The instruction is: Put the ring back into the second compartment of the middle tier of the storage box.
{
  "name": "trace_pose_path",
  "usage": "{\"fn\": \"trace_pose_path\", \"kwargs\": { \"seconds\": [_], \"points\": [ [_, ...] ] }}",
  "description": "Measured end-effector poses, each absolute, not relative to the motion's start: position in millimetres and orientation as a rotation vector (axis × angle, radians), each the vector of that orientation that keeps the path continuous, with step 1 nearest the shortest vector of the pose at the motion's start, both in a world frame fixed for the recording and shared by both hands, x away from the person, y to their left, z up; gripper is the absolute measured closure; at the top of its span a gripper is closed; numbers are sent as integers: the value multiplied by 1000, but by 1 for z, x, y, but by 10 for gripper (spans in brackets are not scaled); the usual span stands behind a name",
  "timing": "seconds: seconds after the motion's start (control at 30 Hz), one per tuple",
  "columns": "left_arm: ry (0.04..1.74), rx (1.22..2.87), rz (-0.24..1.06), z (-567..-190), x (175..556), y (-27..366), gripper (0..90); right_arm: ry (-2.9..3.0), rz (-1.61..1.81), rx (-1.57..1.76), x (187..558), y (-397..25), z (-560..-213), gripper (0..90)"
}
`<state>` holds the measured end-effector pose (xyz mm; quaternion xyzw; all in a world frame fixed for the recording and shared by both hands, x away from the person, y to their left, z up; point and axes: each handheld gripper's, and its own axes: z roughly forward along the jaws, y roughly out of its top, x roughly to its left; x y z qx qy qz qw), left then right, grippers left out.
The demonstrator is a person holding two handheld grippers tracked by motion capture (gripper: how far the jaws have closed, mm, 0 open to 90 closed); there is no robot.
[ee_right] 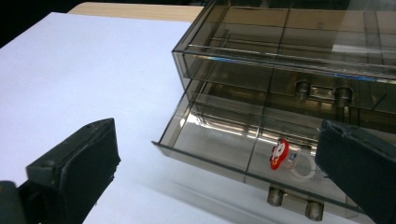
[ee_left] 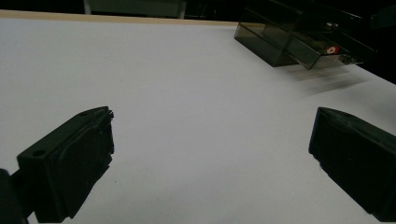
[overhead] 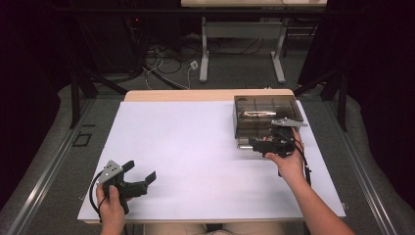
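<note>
Right, I have the right gripper (overhead: 262,143) parked at the front of the smoky plastic drawer box (overhead: 264,113), up at about two o'clock on the table (overhead: 186,147), with its jaws spread wide and holding nothing. I keep it there because the bottom drawer (ee_right: 224,140) is pulled out and its handle (ee_right: 294,203) sits just ahead of me, so I can either push the drawer shut or reach inside. Lying in the open drawer is a small red charm on a pale ring (ee_right: 280,156); it may be a keyring, though it is too small for me to be sure. The box is hard, glossy, see-through brown plastic with straight dividers, and the upper drawer (ee_right: 322,91) stays closed behind its own stubby handle. My left gripper (overhead: 142,175) waits at seven o'clock, well apart from the box, jaws gaping and empty over the plain matte white sheet, out of the way until needed
</note>
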<state>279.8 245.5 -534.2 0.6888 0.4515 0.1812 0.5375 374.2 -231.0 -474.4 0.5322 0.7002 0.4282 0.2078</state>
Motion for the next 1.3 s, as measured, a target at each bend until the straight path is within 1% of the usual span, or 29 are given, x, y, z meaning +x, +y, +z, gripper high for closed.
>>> {"fn": "trace_pose_path", "kwargs": {
  "seconds": [0.43, 0.77, 1.3],
  "points": [
    [1075, 1643, 434, -534, 279, 245, 0, 1986, 1246, 1444, 348, -232, -474, 0],
    [1075, 1642, 437, -534, 278, 246, 0, 2001, 1291, 1442, 327, -235, -486, 0],
    [1077, 1643, 437, -534, 278, 246, 0, 1980, 1306, 1445, 307, -238, -506, 1]
  ]
}}
